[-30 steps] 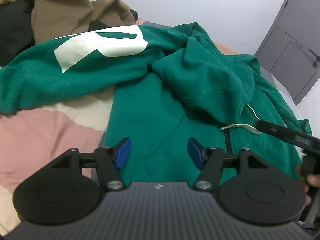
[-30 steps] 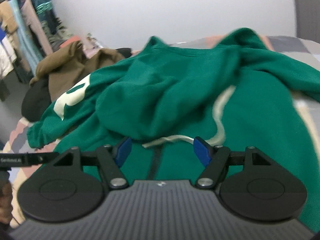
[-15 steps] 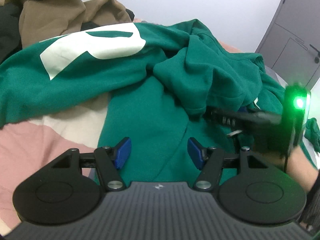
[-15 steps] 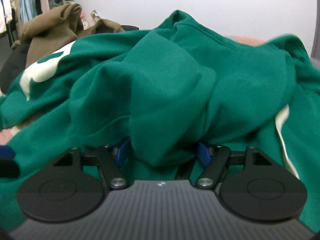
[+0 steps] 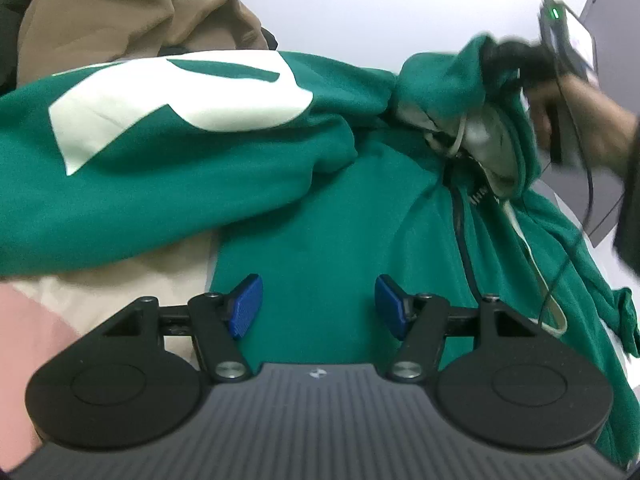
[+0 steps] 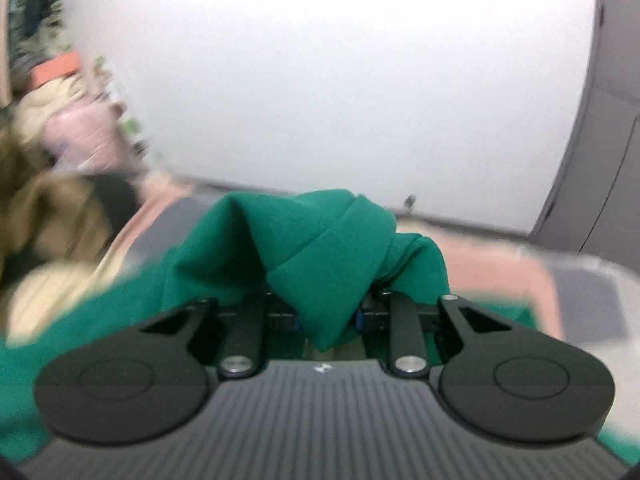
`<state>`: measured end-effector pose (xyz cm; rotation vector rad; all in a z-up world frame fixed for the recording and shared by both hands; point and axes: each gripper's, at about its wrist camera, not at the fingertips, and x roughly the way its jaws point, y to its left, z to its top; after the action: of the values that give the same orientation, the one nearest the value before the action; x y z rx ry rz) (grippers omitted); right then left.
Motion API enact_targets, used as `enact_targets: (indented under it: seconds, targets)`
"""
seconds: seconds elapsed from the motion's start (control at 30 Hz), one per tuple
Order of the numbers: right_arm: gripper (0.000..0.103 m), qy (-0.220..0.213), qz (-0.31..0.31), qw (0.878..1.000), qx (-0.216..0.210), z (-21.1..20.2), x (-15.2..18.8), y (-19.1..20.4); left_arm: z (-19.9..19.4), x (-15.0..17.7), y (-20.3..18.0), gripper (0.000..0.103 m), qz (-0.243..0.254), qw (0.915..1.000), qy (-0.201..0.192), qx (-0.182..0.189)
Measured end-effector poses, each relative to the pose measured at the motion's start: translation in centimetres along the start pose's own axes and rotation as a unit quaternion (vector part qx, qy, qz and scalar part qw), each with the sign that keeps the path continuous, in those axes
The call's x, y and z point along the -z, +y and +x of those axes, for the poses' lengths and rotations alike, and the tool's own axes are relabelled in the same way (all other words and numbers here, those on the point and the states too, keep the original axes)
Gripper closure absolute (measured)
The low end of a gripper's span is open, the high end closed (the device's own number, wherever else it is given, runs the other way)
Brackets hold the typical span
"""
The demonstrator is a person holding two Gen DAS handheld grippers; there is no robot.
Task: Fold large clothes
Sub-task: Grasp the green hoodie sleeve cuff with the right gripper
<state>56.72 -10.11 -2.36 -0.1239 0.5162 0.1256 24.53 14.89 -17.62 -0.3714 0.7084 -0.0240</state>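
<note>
Since a second ago the hood (image 5: 452, 92) has been lifted off the green hoodie (image 5: 320, 220), which is spread below the released left gripper (image 5: 318, 306). In the right view, the right gripper (image 6: 328, 316) has just been clenched on hood cloth. The hoodie is being opened out; next the hood should be laid flat above it.

A home bedroom: patchwork bedspread (image 5: 48, 320), heaped clothes (image 5: 120, 28), grey door (image 6: 608, 140)

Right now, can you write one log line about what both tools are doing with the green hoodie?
left tool: open, empty, over hoodie | right tool: just closed on hood fold, lifted | fold: not started
</note>
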Motion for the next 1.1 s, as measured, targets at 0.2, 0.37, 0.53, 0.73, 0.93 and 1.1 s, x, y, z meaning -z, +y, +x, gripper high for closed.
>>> enact_targets:
  seconds: [0.2, 0.37, 0.53, 0.73, 0.93, 1.1]
  targets:
    - [0.077, -0.056, 0.026, 0.996, 0.065, 5.7, -6.4, -2.7, 2.6, 0.4, 0.3, 0.035, -0.010, 0.9998, -0.013, 0.012]
    - [0.077, -0.041, 0.022, 0.996, 0.070, 10.2, -4.8, -4.1, 3.7, 0.8, 0.3, 0.035, -0.024, 0.9986, -0.037, 0.029]
    - [0.064, -0.034, 0.031, 0.997, 0.062, 12.9, -2.0, -5.3, 3.8, 1.5, 1.0, 0.035, -0.057, 0.9957, -0.051, 0.052]
    - [0.027, -0.045, 0.075, 0.995, 0.045, 11.3, -0.9, -7.3, 3.7, 1.0, 1.4, 0.035, -0.056, 0.9957, -0.052, 0.053]
    - [0.027, -0.040, 0.085, 0.995, 0.019, 5.6, 2.1, -9.2, 3.6, 0.2, 1.2, 0.035, -0.053, 0.9963, -0.046, 0.051]
    - [0.027, -0.013, 0.138, 0.990, 0.013, -0.6, 7.7, -12.9, 2.2, -0.3, 1.2, 0.035, -0.060, 0.9953, -0.054, 0.054]
